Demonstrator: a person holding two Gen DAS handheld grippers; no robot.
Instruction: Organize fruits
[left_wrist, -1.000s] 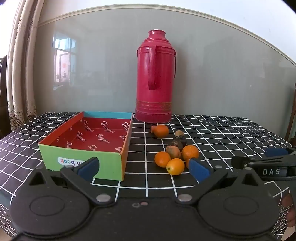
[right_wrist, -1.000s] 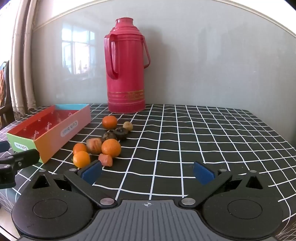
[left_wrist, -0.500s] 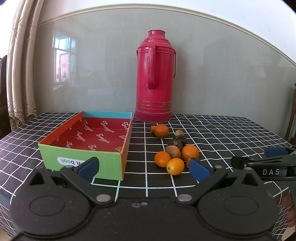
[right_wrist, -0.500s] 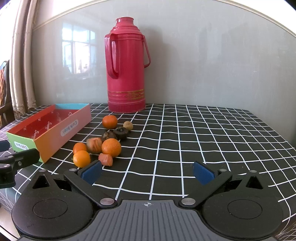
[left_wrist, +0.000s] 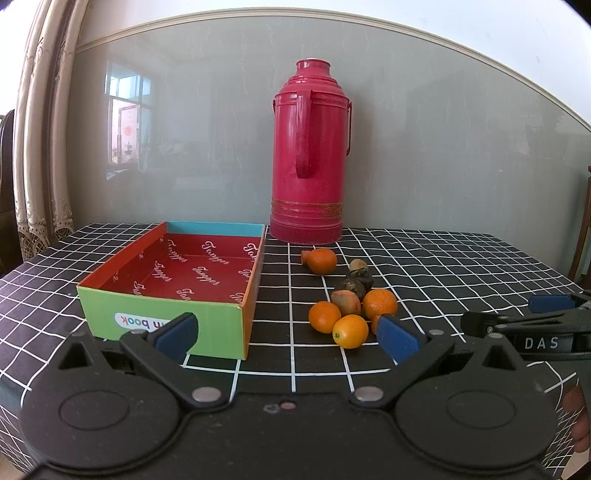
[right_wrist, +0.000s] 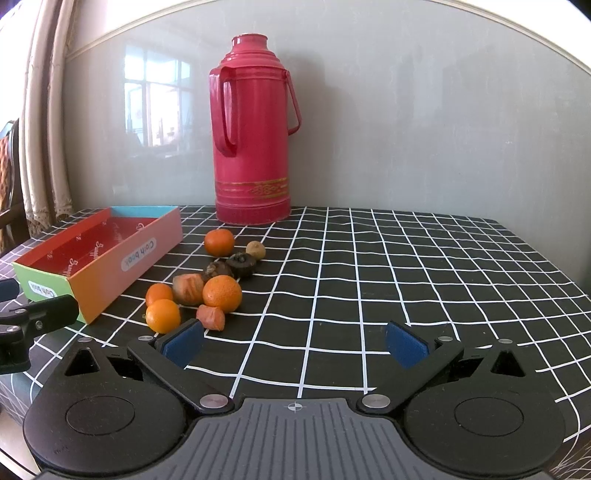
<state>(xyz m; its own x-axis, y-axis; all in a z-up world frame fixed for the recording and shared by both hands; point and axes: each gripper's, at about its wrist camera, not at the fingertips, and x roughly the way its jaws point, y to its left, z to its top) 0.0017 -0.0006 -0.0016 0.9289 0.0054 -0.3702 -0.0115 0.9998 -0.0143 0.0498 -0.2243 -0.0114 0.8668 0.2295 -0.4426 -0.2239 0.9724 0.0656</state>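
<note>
Several small fruits lie in a loose cluster on the checked tablecloth: oranges (left_wrist: 350, 331) (right_wrist: 222, 292), brownish fruits (right_wrist: 188, 288) and dark ones (right_wrist: 241, 261). One orange (left_wrist: 322, 260) (right_wrist: 219, 242) lies apart, nearer the flask. An open coloured cardboard box (left_wrist: 162, 320) (right_wrist: 122, 267) with a red inside stands left of them and holds nothing. My left gripper (left_wrist: 286, 334) is open and empty, just short of the box and cluster. My right gripper (right_wrist: 293, 343) is open and empty, right of the cluster; it also shows in the left wrist view (left_wrist: 524, 325).
A tall red thermos flask (left_wrist: 309, 155) (right_wrist: 251, 129) stands at the back of the table against the grey wall. Curtains (left_wrist: 40, 147) hang at the left. The table's edges run close at left and right.
Both grippers have stayed open and almost still; the left one has drifted very slightly. The fruits and box have not moved.
</note>
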